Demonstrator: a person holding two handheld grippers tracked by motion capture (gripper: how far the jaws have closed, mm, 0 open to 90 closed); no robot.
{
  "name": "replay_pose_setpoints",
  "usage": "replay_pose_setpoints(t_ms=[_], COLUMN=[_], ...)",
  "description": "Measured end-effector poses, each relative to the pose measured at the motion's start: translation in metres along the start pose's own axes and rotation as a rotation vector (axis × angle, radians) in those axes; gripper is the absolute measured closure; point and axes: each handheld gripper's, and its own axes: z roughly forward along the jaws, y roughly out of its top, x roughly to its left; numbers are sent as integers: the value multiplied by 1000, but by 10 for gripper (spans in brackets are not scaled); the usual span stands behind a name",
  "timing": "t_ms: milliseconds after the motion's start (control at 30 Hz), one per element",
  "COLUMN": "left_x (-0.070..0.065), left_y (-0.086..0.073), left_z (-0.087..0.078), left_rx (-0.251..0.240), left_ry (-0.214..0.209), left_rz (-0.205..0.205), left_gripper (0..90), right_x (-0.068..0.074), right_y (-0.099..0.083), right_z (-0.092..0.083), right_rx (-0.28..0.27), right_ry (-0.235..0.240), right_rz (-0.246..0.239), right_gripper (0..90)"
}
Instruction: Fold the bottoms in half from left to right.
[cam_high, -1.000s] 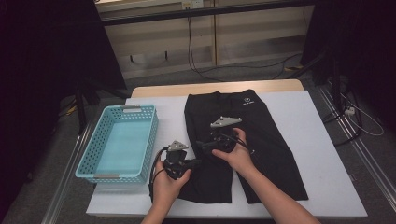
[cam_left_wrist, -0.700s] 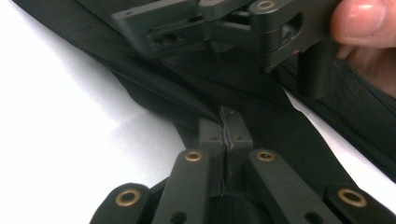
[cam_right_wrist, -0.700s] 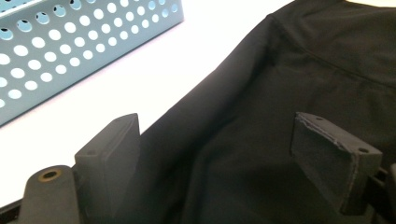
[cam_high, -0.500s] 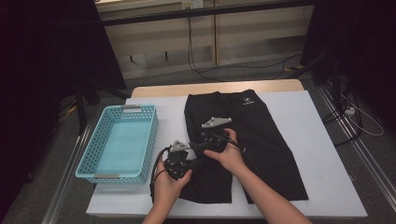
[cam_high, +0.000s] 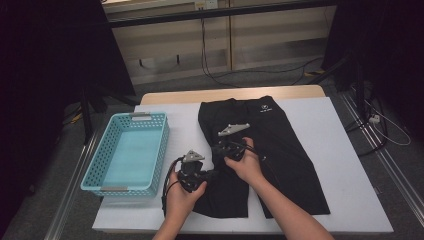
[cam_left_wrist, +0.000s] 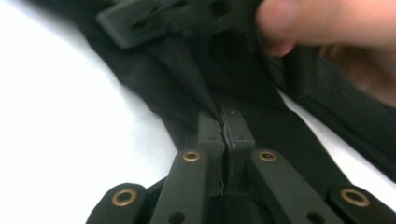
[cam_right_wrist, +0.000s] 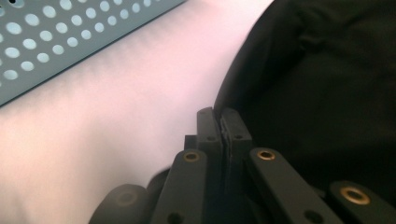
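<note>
While pressing both jaws tight together, pinching a raised fold of the black shorts with the left gripper, the cloth being drawn up taut into the closed tips. Holding that left gripper low at the near-left edge of the garment, left hand wrapping around its body, cable looping down beside the wrist. Just having closed the right gripper as well, jaws now meeting on the very hem of the dark fabric, right where cloth is giving way to the bare white table. Keeping the right gripper just beside the left one in the high view, right hand resting over the shorts. Lying spread flat across the middle of the table, waistband with a small white logo facing the far edge, legs pointing toward the person. Standing well to the left of the garment, a teal perforated basket, its holed wall also showing at the upper left in the right gripper view.
</note>
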Motion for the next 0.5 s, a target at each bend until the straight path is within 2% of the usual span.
replay_pose_setpoints(t_ms=[167, 300, 400, 500], left_x=[-6, -10, -10, -7], left_y=[2, 3, 3, 2], left_z=[9, 14, 16, 18], left_rx=[2, 14, 25, 29], left_ry=[-25, -46, -44, -42], left_rz=[0, -6, -4, -15], left_gripper=[883, 883, 882, 882], right_x=[-10, -17, -20, -21], right_y=[-11, -27, -39, -44], right_z=[-34, -58, -65, -61], right_rx=[-8, -5, 16, 4], right_ry=[-55, -71, -73, -49], right_rz=[-18, -9, -15, -39], right_gripper=[883, 883, 864, 787])
